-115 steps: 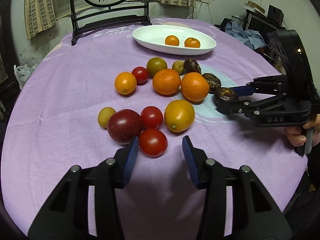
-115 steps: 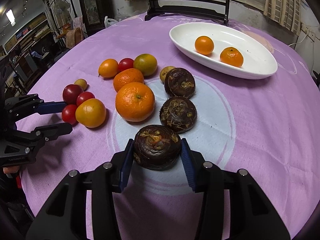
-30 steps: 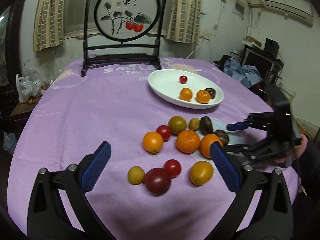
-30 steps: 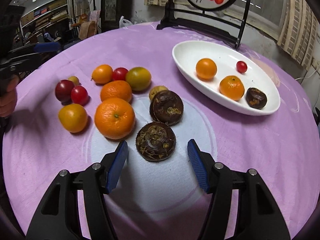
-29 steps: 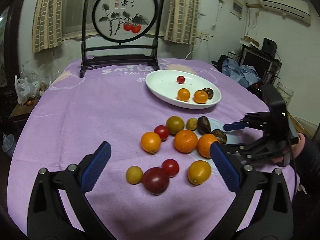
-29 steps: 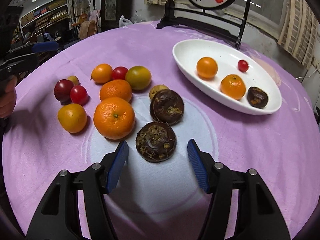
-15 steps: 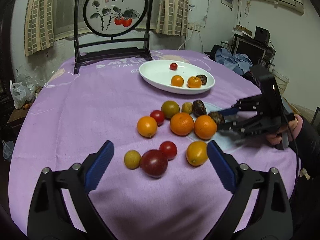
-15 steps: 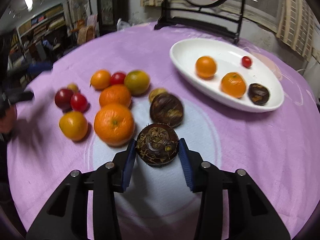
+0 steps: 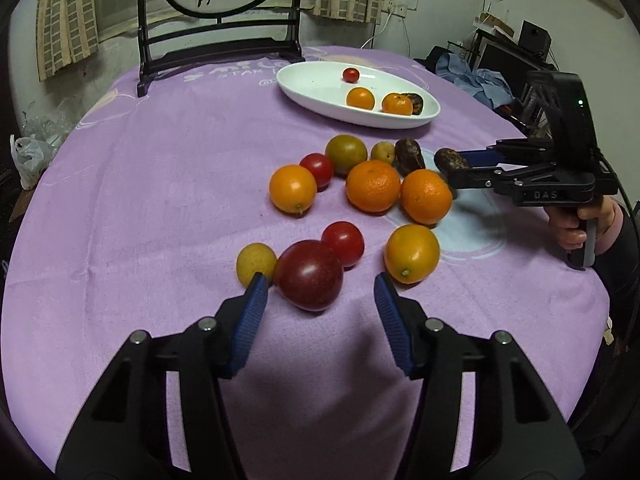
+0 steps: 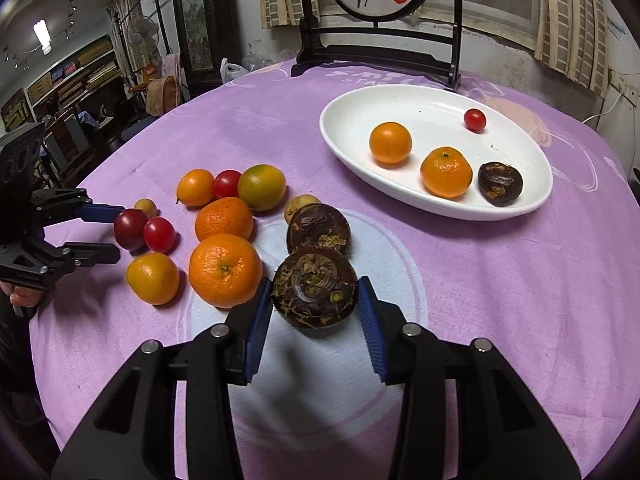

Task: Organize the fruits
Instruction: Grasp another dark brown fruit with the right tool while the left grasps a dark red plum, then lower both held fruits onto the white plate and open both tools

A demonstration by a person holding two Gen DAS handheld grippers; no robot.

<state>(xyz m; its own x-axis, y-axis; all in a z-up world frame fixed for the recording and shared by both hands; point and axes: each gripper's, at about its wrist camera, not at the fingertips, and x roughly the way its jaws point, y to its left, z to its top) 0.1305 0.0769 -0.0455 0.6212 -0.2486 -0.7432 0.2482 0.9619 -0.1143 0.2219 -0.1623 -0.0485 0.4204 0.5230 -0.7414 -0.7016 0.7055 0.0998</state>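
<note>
My right gripper (image 10: 314, 308) is shut on a dark brown water chestnut (image 10: 314, 294) and holds it just above the cloth; it also shows in the left wrist view (image 9: 450, 160). My left gripper (image 9: 318, 304) is open, its jaws on either side of a dark red plum (image 9: 309, 275). A white oval dish (image 10: 404, 196) holds two oranges, a cherry tomato (image 10: 475, 120) and a water chestnut (image 10: 500, 183). Loose oranges, tomatoes and a second chestnut (image 10: 319, 229) lie on the purple cloth.
A black stand with a round painted screen (image 9: 218, 20) rises at the table's far edge. A small red tomato (image 9: 343, 238), a yellow fruit (image 9: 256, 263) and an orange-yellow fruit (image 9: 412, 253) crowd around the plum. The table edge runs close behind both grippers.
My left gripper has come down and forward and narrowed around the dark red plum. My right gripper has shut on the near water chestnut and raised it slightly.
</note>
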